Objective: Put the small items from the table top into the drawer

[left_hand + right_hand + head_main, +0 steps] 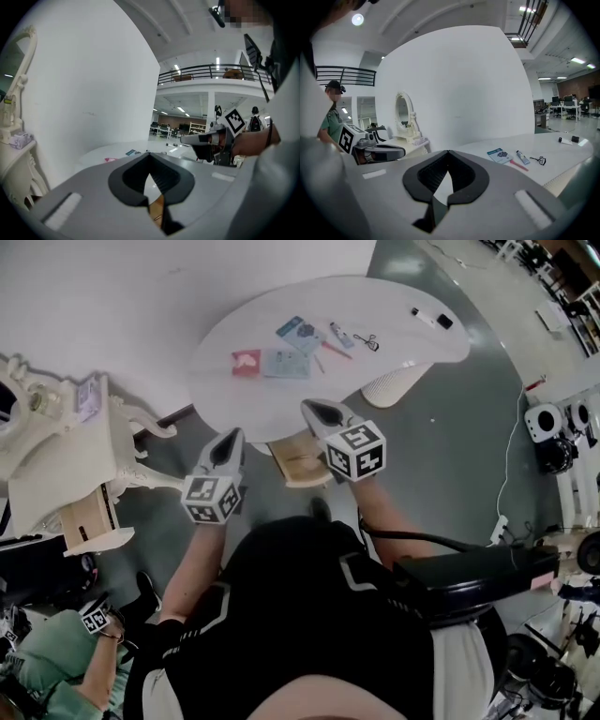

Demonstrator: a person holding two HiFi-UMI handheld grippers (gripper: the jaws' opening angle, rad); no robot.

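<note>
Several items are seen on the table, with the drawer pulled out below its edge. The left gripper and right gripper are held closed tip to tip, nothing gripped. A reach to an item with jaws opened is judged to be needed next.

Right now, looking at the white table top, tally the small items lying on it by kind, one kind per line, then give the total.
Flat packets: 3 (red packet, pale blue packet, blue packet)
Tube: 1
Red stick: 1
Black wire item: 1
White-and-black marker: 1
Total: 7
</note>
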